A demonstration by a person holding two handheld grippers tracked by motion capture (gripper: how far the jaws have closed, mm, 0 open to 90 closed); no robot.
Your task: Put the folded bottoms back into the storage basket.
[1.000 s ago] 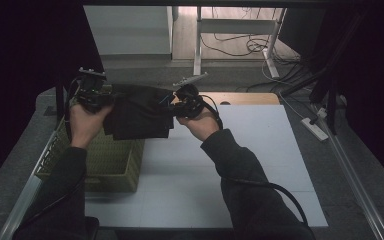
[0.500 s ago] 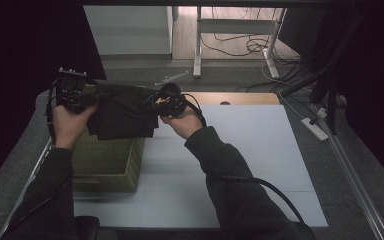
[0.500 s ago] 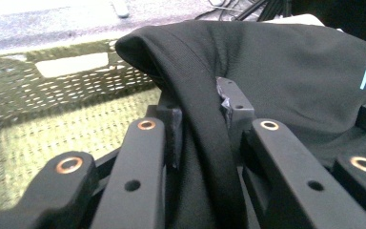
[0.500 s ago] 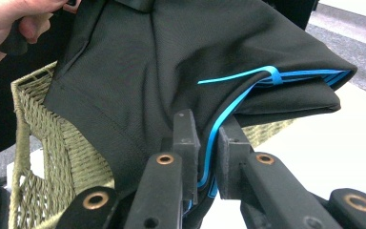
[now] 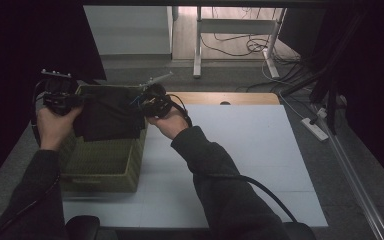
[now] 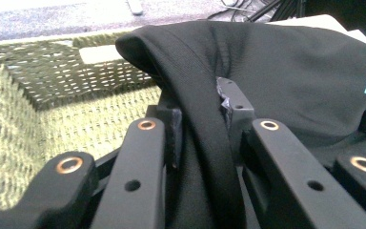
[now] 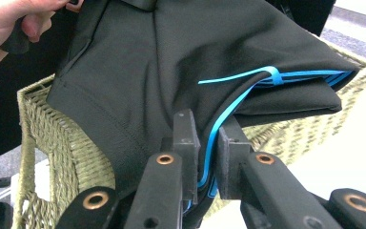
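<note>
Black folded garment hangs over woven basket.

Folded black cloth with blue trim: carried leftward, now over the far end of the green woven basket.
Left hand-held gripper: shifted left past the basket's edge.
Right hand-held gripper: shifted left, above the basket's right rim.

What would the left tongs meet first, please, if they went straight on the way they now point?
Probably the black garment they already clamp, stretched ahead of the left tongs; beyond it the right tongs, though depth is unclear.
</note>
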